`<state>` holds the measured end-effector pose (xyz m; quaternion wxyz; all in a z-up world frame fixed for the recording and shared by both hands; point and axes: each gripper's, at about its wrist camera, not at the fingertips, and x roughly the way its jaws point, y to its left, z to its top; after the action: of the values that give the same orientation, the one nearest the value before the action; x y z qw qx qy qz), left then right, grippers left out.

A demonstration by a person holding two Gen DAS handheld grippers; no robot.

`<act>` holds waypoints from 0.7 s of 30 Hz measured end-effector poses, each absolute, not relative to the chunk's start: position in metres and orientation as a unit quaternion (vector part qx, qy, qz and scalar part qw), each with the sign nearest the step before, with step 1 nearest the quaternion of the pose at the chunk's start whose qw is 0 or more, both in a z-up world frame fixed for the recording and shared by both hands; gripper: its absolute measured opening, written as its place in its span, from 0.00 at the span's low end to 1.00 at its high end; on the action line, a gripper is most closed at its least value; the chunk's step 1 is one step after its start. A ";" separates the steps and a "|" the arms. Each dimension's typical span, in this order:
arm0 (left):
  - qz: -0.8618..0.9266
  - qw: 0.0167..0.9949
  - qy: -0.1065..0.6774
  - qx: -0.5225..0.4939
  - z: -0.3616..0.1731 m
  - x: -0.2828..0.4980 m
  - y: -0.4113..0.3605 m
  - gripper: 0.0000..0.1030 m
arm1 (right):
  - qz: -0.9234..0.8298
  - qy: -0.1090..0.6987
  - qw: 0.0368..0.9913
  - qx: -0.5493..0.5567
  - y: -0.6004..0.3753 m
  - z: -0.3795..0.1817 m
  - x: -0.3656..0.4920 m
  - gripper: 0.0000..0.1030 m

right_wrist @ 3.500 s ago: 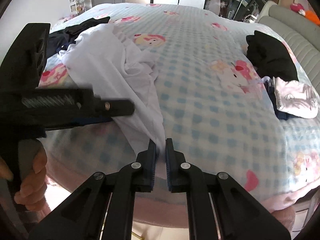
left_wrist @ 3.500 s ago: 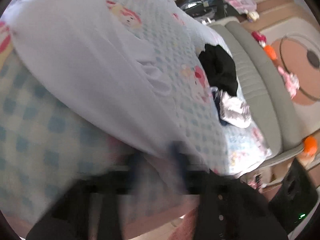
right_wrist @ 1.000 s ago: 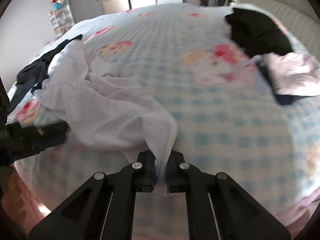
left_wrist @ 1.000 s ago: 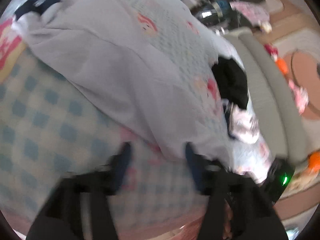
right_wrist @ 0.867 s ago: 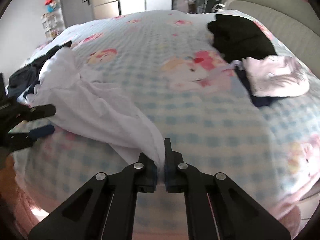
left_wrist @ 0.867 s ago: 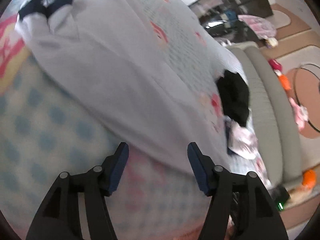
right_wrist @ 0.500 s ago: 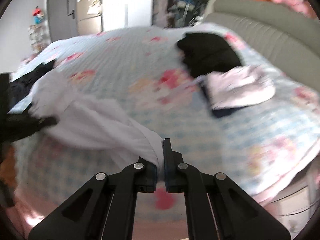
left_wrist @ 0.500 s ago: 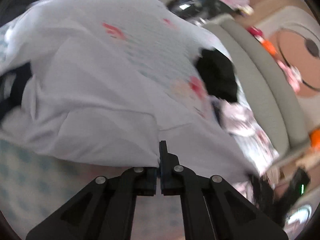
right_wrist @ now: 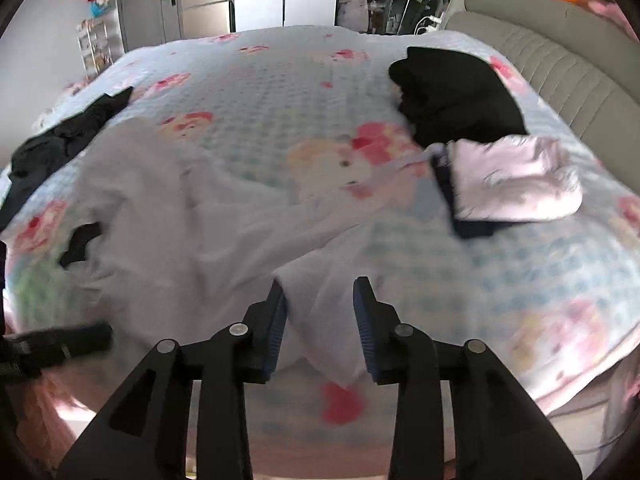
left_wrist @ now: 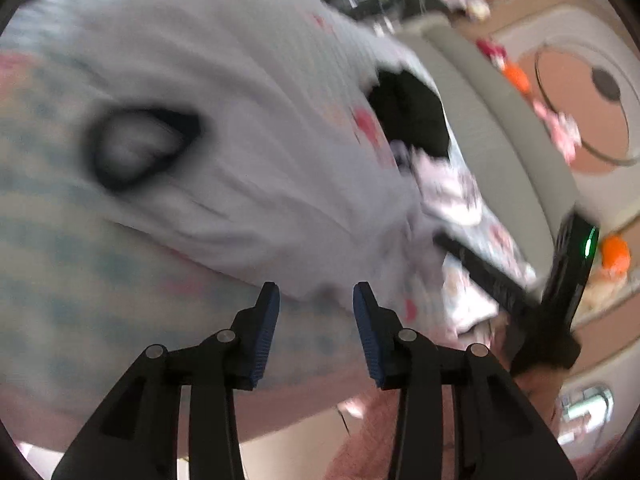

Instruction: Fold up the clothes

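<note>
Both my tools are released: the left tool (left_wrist: 316, 300) and right tool (right_wrist: 320, 300) gape over the white shirt (right_wrist: 192, 220). It lies spread on the bed (right_wrist: 280, 92).

Soft daylight is seen throughout; heavy motion blur is shown in the left wrist view, and fisheye edges are curved and vignetted.

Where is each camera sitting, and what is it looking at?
Left wrist view: sits on the left claw, open, looking across the white cotton shirt; the right claw's black handle shows.
Right wrist view: sits on the right claw, open, facing up the checked cartoon bedspread; the left claw shows at the left edge.
Shared: the shirt, the black folded garment and the pale pink folded garment.
</note>
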<state>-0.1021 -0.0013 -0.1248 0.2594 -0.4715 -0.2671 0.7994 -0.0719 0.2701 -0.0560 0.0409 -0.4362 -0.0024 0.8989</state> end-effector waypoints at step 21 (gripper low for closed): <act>0.825 0.128 -0.287 -0.469 -0.151 -0.095 -0.110 0.44 | 0.858 -0.062 -0.084 -0.504 0.121 -0.117 -0.117 0.07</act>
<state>-0.0950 -0.1101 -0.1505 0.1283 -0.4695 -0.2870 0.8251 -0.1173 0.1206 -0.1168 -0.0839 -0.5037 -0.0620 0.8576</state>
